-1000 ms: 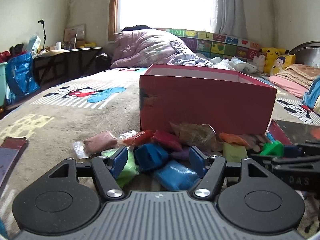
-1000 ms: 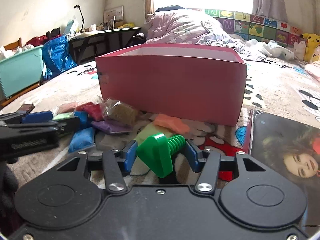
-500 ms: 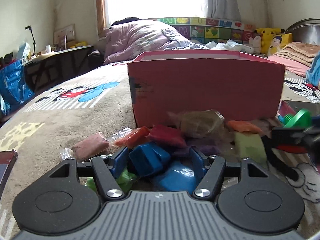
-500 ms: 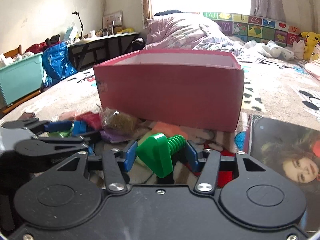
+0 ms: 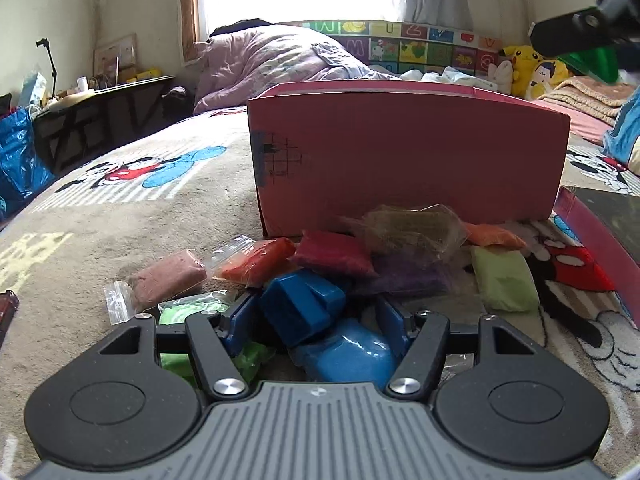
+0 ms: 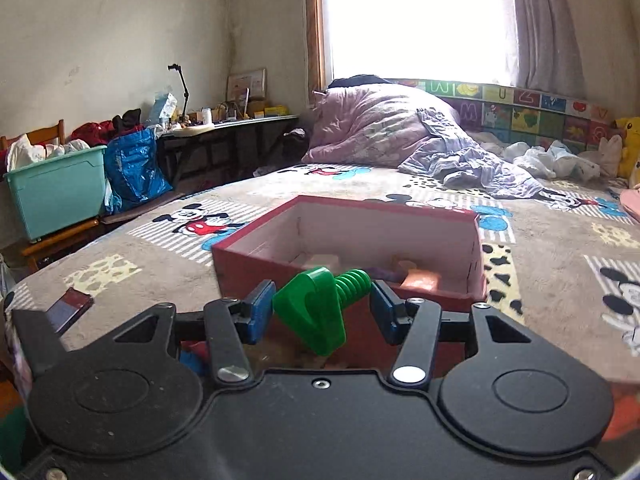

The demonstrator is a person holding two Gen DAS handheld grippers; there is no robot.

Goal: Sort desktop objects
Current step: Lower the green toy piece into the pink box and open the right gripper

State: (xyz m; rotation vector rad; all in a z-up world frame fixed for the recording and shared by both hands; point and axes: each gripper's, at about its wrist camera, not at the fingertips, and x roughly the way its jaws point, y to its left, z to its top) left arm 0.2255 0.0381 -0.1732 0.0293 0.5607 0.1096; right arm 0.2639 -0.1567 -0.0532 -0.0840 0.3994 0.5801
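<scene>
My right gripper [image 6: 322,304] is shut on a green plastic screw [image 6: 316,308] and holds it above the near wall of the pink box [image 6: 352,216], which holds a few small items. My left gripper [image 5: 316,316] is low over a pile of clay bags, shut on a blue plastic block [image 5: 300,306]. A blue clay bag [image 5: 348,354] lies under it. The pink box [image 5: 404,156] stands just behind the pile. The right gripper with the green screw [image 5: 592,62] shows at the top right of the left wrist view.
Clay bags lie before the box: pink [image 5: 166,278], red [image 5: 256,260], dark red [image 5: 334,254], brown [image 5: 412,226], purple [image 5: 408,276], orange [image 5: 494,236], light green [image 5: 504,278], green [image 5: 188,308]. A book [image 5: 604,224] lies right. A duvet [image 6: 384,128] lies behind.
My right gripper has risen from the blanket with the green screw and now hangs above the box. My left gripper has stayed low on the blue block and edged toward the box.
</scene>
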